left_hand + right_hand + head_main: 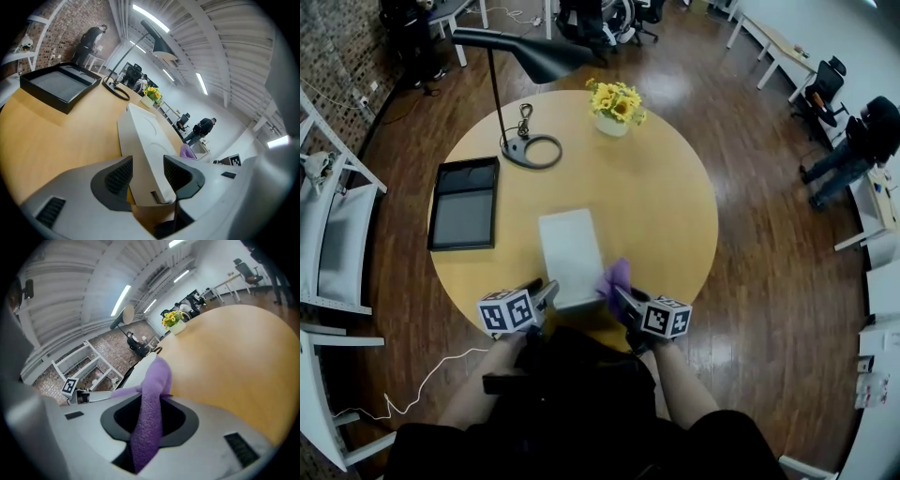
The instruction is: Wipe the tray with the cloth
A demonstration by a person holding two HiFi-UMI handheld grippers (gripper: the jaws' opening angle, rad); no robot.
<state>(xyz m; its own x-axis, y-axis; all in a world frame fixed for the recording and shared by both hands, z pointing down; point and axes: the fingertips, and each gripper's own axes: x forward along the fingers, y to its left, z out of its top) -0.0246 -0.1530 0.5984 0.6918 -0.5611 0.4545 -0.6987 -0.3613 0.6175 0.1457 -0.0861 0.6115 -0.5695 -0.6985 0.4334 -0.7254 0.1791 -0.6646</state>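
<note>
Cloth (149, 418), purple and fleecy, is pinched between the jaws of the right gripper (150, 423); a fold stands up past the jaw tips and the rest runs back into the gripper body. The head view shows the same cloth (618, 276) touching the right edge of the white tray (570, 246), with the right gripper (624, 300) just below it.

The left gripper (146, 176) has its jaws slightly spread, one on each side of the near rim of the white tray (140, 136). A sliver of tabletop shows between the left pad and the tray wall, so the pads do not clamp the rim. Only the left gripper view shows this; in the head view the left gripper (546, 295) merely meets the tray's near left corner.

The white tray lies flat at the near edge of the round wooden table (666, 206), directly in front of the person. Its shallow recessed floor is visible in the left gripper view.

Further out, a black tray (464, 202) sits at the table's left edge, well apart from the white one, with a grey floor inside its raised rim. A black lamp (530, 56) stands on a ring base beyond it. A white pot holding yellow flowers (616, 103) stands at the far side of the table.
</note>
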